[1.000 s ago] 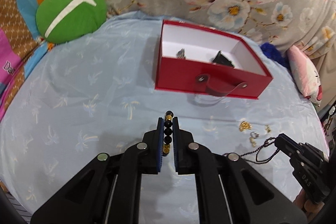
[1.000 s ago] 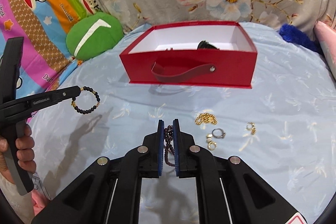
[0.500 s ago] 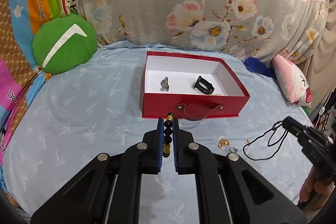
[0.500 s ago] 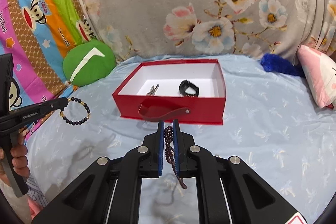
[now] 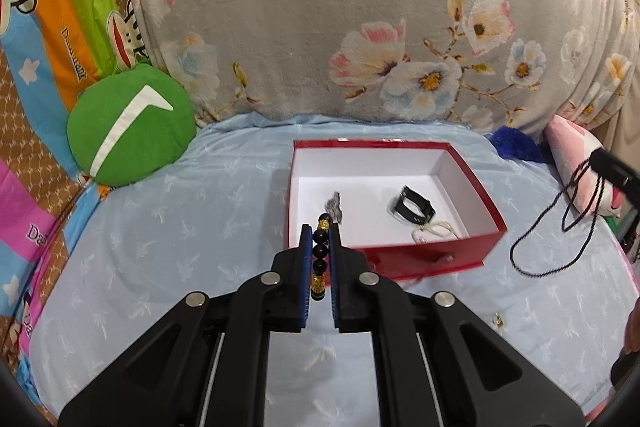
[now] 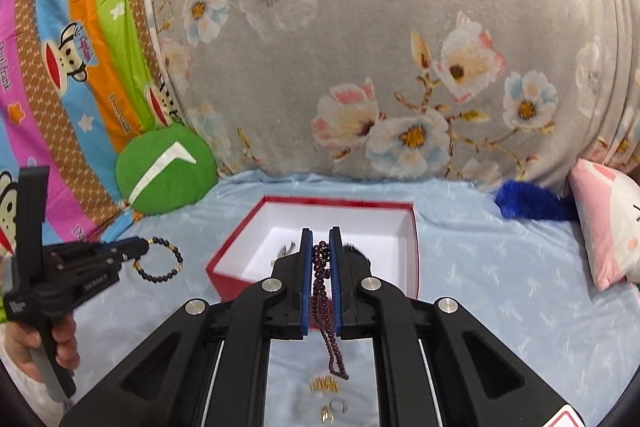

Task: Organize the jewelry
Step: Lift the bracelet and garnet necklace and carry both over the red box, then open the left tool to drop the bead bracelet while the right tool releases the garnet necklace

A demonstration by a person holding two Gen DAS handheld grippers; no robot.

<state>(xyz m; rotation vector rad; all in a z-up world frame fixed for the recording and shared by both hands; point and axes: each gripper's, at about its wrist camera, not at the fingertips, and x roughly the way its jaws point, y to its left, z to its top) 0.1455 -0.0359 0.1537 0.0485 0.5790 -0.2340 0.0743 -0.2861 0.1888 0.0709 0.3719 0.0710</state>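
In the left wrist view, the small grey piece [image 5: 333, 207] on the floor of the red box [image 5: 452, 259] is blurred, and its kind cannot be told. The bead bracelet [image 5: 321, 254] shows only as a short run of beads between the pads; the rest of its loop is hidden. The box's front wall is partly covered by the left gripper [image 5: 320, 263], and the box handle [image 5: 442, 258] barely shows. In the right wrist view, the right gripper [image 6: 321, 281] hides the contents of the box, and the gold pieces [image 6: 325, 384] and rings [image 6: 334, 409] on the sheet below are blurred. The hand [image 6: 38, 341] at the left edge is cut off.
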